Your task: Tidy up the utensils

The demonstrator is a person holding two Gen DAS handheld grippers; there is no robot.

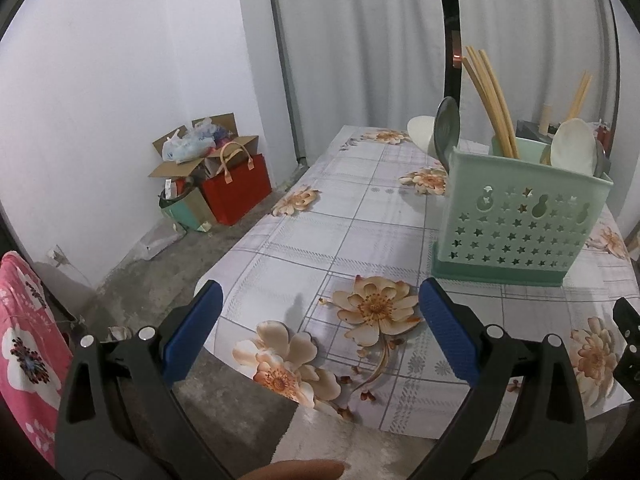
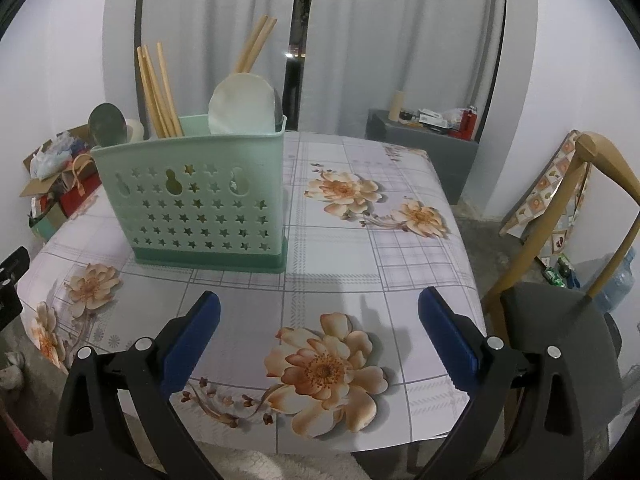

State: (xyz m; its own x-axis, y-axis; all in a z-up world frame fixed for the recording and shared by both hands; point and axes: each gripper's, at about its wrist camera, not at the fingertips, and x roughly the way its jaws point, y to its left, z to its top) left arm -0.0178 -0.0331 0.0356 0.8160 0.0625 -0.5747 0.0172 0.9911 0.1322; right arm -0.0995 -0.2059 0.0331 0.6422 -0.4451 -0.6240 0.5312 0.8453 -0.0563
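A mint-green utensil holder (image 1: 516, 220) with star cut-outs stands on the flowered tablecloth (image 1: 320, 240). It holds wooden chopsticks (image 1: 490, 100), a white spoon (image 1: 574, 146) and a metal spoon (image 1: 446, 128). It also shows in the right wrist view (image 2: 200, 200), with chopsticks (image 2: 158, 92), a white spoon (image 2: 240, 104) and a metal spoon (image 2: 106, 124). My left gripper (image 1: 320, 324) is open and empty, near the table's front left edge. My right gripper (image 2: 320, 328) is open and empty, in front of the holder.
A red bag (image 1: 238, 188) and cardboard boxes (image 1: 200, 148) sit on the floor at the left. A wooden chair (image 2: 560, 280) stands at the table's right. A grey cabinet (image 2: 424, 148) with clutter is behind. White curtains (image 2: 380, 40) hang at the back.
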